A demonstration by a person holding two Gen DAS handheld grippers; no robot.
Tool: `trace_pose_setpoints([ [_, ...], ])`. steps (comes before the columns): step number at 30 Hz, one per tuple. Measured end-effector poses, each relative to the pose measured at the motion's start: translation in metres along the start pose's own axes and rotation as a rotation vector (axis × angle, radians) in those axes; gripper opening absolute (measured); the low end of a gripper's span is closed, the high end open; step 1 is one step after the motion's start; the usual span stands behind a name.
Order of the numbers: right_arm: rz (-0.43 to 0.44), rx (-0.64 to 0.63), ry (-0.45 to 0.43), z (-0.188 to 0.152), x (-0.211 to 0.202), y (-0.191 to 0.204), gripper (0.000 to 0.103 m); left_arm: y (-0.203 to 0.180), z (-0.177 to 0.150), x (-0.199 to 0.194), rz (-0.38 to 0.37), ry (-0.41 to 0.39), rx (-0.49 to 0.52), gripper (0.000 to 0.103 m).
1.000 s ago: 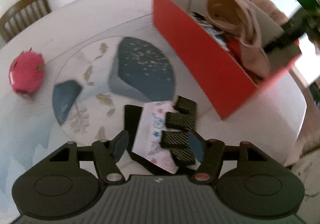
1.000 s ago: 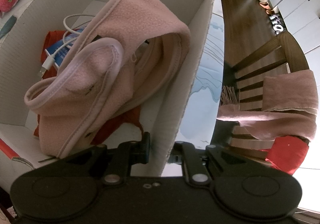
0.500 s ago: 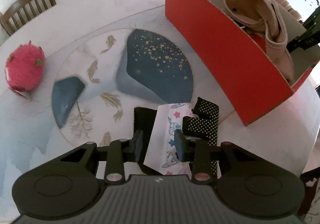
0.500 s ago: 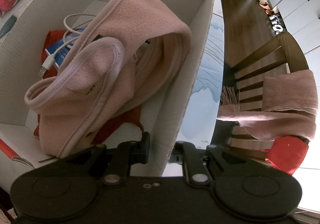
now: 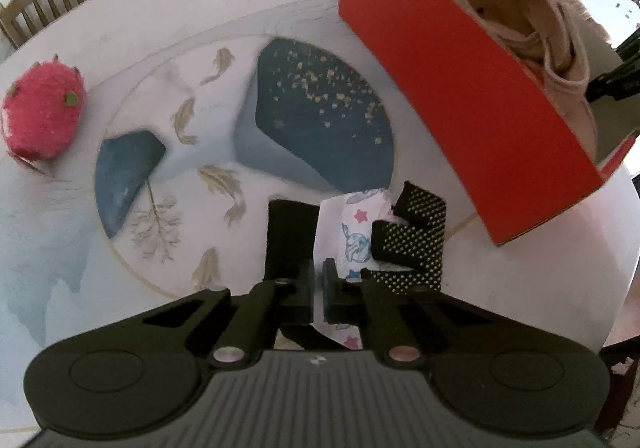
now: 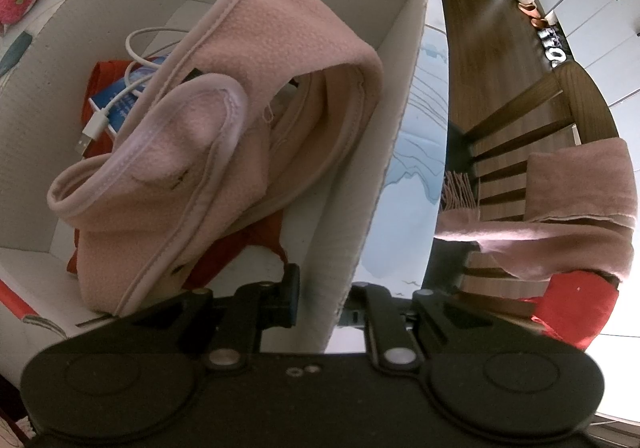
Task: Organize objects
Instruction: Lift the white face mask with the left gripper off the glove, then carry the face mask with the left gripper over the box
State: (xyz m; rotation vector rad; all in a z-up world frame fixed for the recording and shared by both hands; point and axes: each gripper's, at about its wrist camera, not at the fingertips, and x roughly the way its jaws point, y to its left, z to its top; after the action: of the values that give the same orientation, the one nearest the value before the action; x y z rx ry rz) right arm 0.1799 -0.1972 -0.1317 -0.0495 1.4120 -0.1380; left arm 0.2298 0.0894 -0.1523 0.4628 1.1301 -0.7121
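Here, the left gripper (image 5: 318, 290) is clamped shut on a black, dotted fabric strap with a patterned white card (image 5: 352, 236), lying on the table directly ahead of it. Farther ahead, to its right, sits an open red cardboard box (image 5: 460, 96). The right gripper (image 6: 320, 298) pinches that box's white side wall (image 6: 372, 184). Inside, to this gripper's left, lie a pink fleece garment (image 6: 224, 136), a white USB cable (image 6: 132, 72) and red cloth (image 6: 100, 80).

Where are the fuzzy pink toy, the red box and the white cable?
Fuzzy pink toy (image 5: 42, 116), left wrist view, middle of its body.
Red box (image 5: 460, 100), left wrist view, its outer red wall.
White cable (image 6: 132, 84), right wrist view, strand near the plug.
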Motion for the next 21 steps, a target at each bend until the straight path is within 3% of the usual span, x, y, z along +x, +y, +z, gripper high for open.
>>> trace_pose_setpoints([
  [5,0.0,0.001,-0.001,0.0,0.001,-0.001,0.012,0.004,0.001,-0.029,-0.06,-0.064,-0.043,0.0],
  [9,0.0,0.0,0.0,0.0,0.001,-0.001,0.012,0.005,0.006,-0.054,-0.058,-0.114,-0.061,0.0],
  [21,-0.001,0.001,0.0,0.0,0.001,-0.002,0.01,-0.011,0.057,-0.122,-0.082,-0.189,0.026,0.0],
])
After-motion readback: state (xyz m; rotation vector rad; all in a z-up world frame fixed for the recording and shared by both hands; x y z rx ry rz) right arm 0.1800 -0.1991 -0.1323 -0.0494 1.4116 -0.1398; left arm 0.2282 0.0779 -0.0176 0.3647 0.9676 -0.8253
